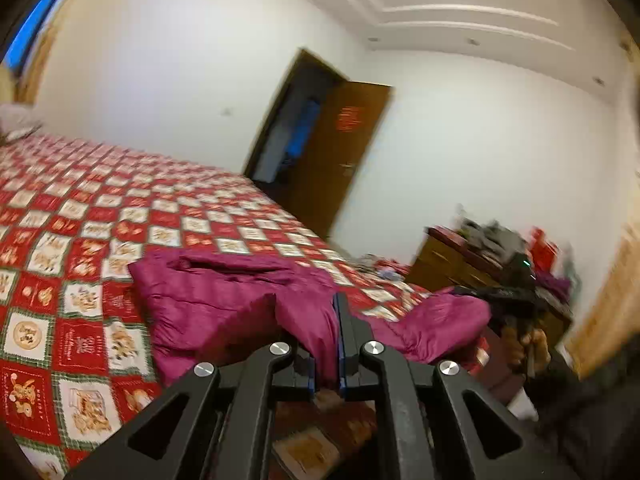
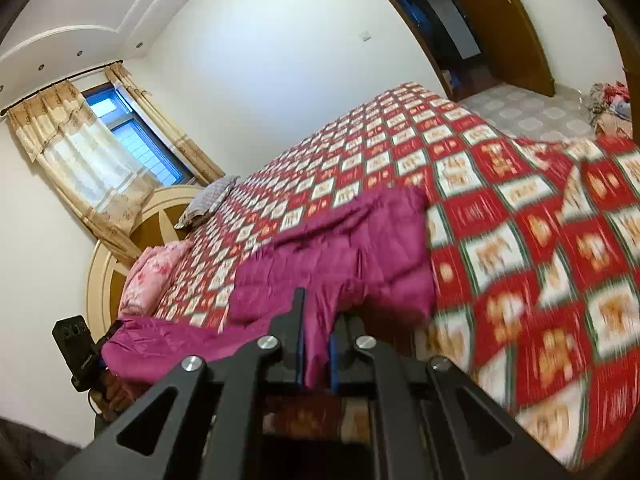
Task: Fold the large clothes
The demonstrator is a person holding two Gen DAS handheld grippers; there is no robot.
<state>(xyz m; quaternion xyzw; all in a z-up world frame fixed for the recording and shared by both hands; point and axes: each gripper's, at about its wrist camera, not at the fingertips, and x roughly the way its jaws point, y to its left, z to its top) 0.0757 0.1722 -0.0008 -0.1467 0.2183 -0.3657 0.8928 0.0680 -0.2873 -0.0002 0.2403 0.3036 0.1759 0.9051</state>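
White walls close in one bed [image 2: 520,208], its whole top spread with a red and cream checked quilt printed with small pictures. One magenta padded garment [image 1: 224,300] lies across the near edge of that quilt, and you hold it at two places. Your left gripper [image 1: 326,320] has its jaws drawn narrow on a fold of the magenta fabric, which rises between the two black fingers [image 1: 352,332]. Your right gripper [image 2: 320,320] is likewise pinched on a fold of the same garment, with cloth filling the slim gap between its blue-lined fingers [image 2: 298,320]. From the right wrist view you can count two pillows at the headboard [image 2: 120,256]: one pink floral pillow [image 2: 148,280] and one grey striped pillow [image 2: 208,200] further along. One window [image 2: 132,136] sits behind two beige curtains [image 2: 52,120]. One brown door [image 1: 340,152] stands open beside a dark doorway. One wooden dresser [image 1: 440,264] stands past the foot of the bed, its top crowded with blurred items that you cannot count. The left wrist view is smeared with motion blur.
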